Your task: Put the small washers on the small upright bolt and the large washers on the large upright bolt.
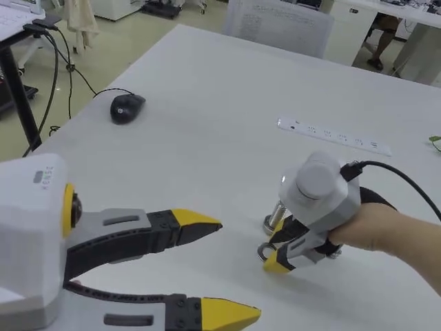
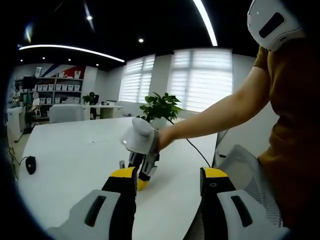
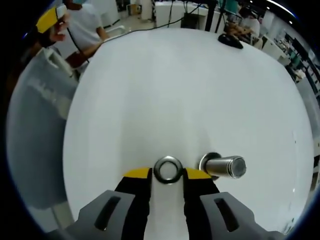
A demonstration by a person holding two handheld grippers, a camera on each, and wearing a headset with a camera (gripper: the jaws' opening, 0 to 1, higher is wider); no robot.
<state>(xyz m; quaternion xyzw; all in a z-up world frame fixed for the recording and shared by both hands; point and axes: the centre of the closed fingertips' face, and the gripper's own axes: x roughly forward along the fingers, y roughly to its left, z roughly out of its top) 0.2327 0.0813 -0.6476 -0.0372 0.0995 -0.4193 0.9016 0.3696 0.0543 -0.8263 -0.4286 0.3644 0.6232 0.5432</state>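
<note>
**One washer held by its rim, bolt just beside it**

The right gripper (image 3: 168,176) is closed almost fully on a single washer (image 3: 168,169). Its two yellow tips press on opposite sides of the outer rim, so the hole stays free and faces along the jaws. The bolt (image 3: 223,166) stands just beside the jaws on the white table (image 1: 207,103), resting on its broad head. A narrow gap separates it from the washer. The pictures do not settle whether this is the large or the small bolt, nor which size of washer is held.

The left gripper (image 1: 222,270) hovers nearer the person, well apart from the bolt. Its jaws are spread wide with nothing between them.

The washer looks like bright steel, so it is probably stiff, light and smooth. The thin rim gives the tips little to bite on, and a slack pinch could let the ring swivel or spring out. Holding it across the outer edge, as it is held here, seems the right place because nothing blocks the hole.

The bolt appears to stand free, so a sideways knock might topple it. The washer would best come level over the bolt's top before the jaws part.
</note>
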